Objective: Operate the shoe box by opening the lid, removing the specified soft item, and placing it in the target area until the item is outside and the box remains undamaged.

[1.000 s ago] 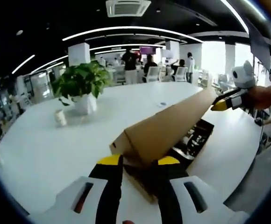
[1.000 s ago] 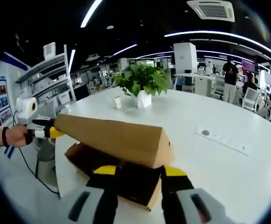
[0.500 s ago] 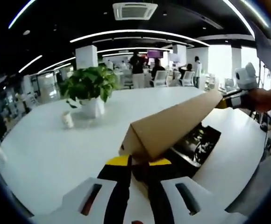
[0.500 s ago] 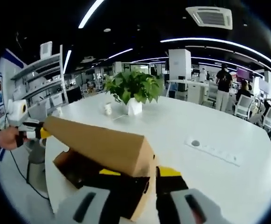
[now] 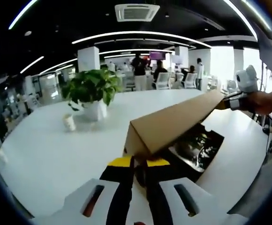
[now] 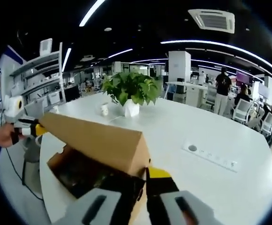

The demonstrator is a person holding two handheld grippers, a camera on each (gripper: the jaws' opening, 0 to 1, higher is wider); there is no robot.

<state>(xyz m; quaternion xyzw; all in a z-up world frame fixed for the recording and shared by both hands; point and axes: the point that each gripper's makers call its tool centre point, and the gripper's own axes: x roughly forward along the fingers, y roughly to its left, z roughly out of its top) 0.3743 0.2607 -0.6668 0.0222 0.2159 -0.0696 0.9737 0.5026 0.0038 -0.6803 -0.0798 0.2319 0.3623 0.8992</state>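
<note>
Shoe box [image 5: 199, 150] sits on the white table [image 5: 47, 150], near its edge. The cardboard lid [image 5: 171, 124] is raised and tilted up above the box, hinged along one long side, so the interior is exposed. Contents are dark and glossy; what exactly they are cannot be made out.

Left gripper [image 5: 135, 161]: yellow-tipped jaws narrow, pinched on the near corner of the lid. In the right gripper view this same gripper [image 6: 33, 130], held by a hand [image 6: 2, 135], meets the far end of the lid [image 6: 96, 140] at the left.

Right gripper [image 6: 143, 174]: jaws close together, clamped on the lid's near corner, above the open box [image 6: 79, 171]. In the left gripper view it [image 5: 227, 102] touches the far end of the lid at the right, with a hand [image 5: 267, 101] behind it.

Farther out on the table: a potted plant [image 5: 90, 91] in a white pot, a small white cup [image 5: 69, 123] just beside it. In the right gripper view, a flat power strip [image 6: 211, 157] lies on the table [image 6: 220, 183], well apart from the box. Background: open office, ceiling light strips, people [image 5: 138, 70] standing far off.
</note>
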